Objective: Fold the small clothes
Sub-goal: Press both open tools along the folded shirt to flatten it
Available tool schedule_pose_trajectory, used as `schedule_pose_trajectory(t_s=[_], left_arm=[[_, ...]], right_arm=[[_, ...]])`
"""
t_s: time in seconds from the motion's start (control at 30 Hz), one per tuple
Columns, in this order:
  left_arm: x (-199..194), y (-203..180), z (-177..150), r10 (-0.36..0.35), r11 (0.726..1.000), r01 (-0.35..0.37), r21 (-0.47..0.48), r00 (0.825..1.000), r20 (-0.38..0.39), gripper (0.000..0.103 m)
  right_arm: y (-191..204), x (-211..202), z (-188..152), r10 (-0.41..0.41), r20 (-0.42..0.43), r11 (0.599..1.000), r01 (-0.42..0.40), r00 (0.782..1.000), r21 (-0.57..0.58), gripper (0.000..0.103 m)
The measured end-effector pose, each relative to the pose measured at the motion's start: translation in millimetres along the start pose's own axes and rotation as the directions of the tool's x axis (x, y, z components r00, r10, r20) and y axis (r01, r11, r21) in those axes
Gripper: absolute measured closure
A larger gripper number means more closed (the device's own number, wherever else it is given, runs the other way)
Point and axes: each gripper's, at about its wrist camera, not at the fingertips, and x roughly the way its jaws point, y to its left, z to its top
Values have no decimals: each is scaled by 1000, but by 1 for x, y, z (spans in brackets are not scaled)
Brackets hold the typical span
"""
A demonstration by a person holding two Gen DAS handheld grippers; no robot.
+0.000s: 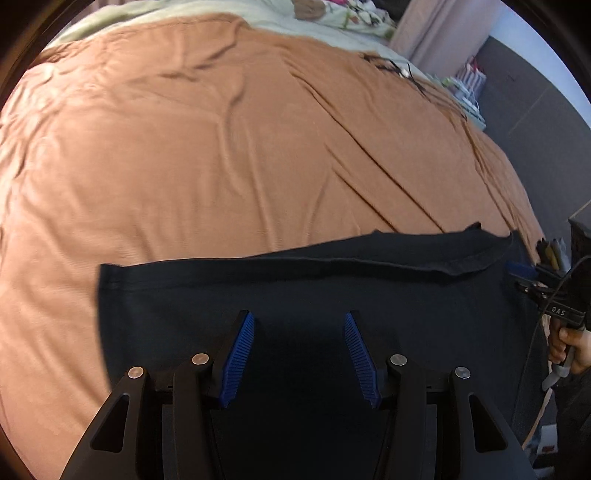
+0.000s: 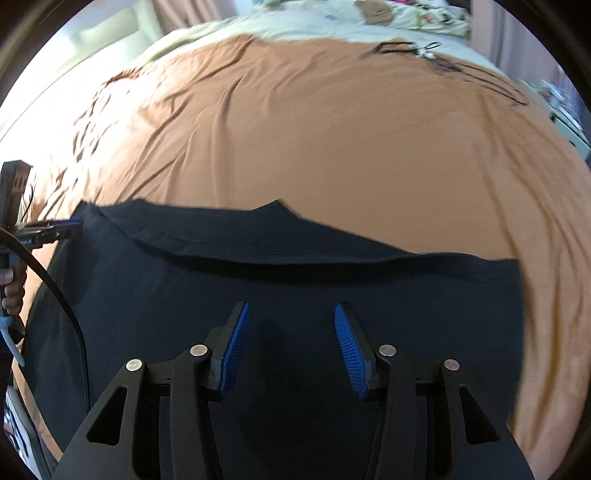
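Observation:
A black garment [image 1: 295,280] lies flat on the orange bed sheet [image 1: 221,147], with a folded layer along its far edge. My left gripper [image 1: 299,317] hovers over its near part, blue pads apart and nothing between them. In the right wrist view the same black garment [image 2: 295,280] spreads under my right gripper [image 2: 291,308], which also stands open and empty. Each view catches the other gripper at the cloth's side edge: the right gripper [image 1: 524,275] at the right, the left gripper [image 2: 62,227] at the left, both held by a hand.
The orange sheet [image 2: 332,129] covers a wide bed beyond the garment. A tangle of black cable [image 2: 443,62] lies at the far right of the bed. Patterned bedding [image 1: 354,14] sits at the head. A dark floor [image 1: 535,122] runs along the bed's right side.

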Motion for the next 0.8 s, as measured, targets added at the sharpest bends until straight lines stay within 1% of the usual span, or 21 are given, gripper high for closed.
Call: schedule_pose_trajectory(t_s=[0.07,0.13,0.2,0.23,0.27,0.37,0.47,0.57,0.67,0.8], left_arm=[[9,-4,3,3,1000,-3,9,1000,-14,50],[15,-7,8,17,1000,-17,17,1000,-11,50],[19,-9,15,23,999,-23,23,1000,-12,50],[21,-9,18,22,1000,-22,23,1000,-13,50],[23,-9,21,23,1000,-22,22,1000,-13,50],[29,-9,27,30,999,-30,20,1000,-9,50],[33,-10,31,38,999,-38,16,999,-2,50],[32,-10,35,36,999,-36,-6,999,3,50],[23,-9,34,25,999,-25,-20,1000,9,50],[1,-7,25,21,999,-20,-26,999,42,50]], right_arm=[[-2,10,9,-23,-2,1000,23,1000,-9,64],[-4,14,17,-39,10,999,39,999,-1,66],[-9,20,25,-61,21,998,60,998,17,71],[-11,21,24,-68,26,997,67,997,26,75],[-14,23,27,-68,29,997,67,997,38,77],[-15,29,34,-75,41,996,73,996,51,77],[-6,38,42,-85,45,994,82,995,68,77],[-3,38,44,-85,44,993,81,995,81,77],[-3,27,42,-66,63,993,59,996,98,77],[-5,4,35,-57,85,992,46,995,120,77]])
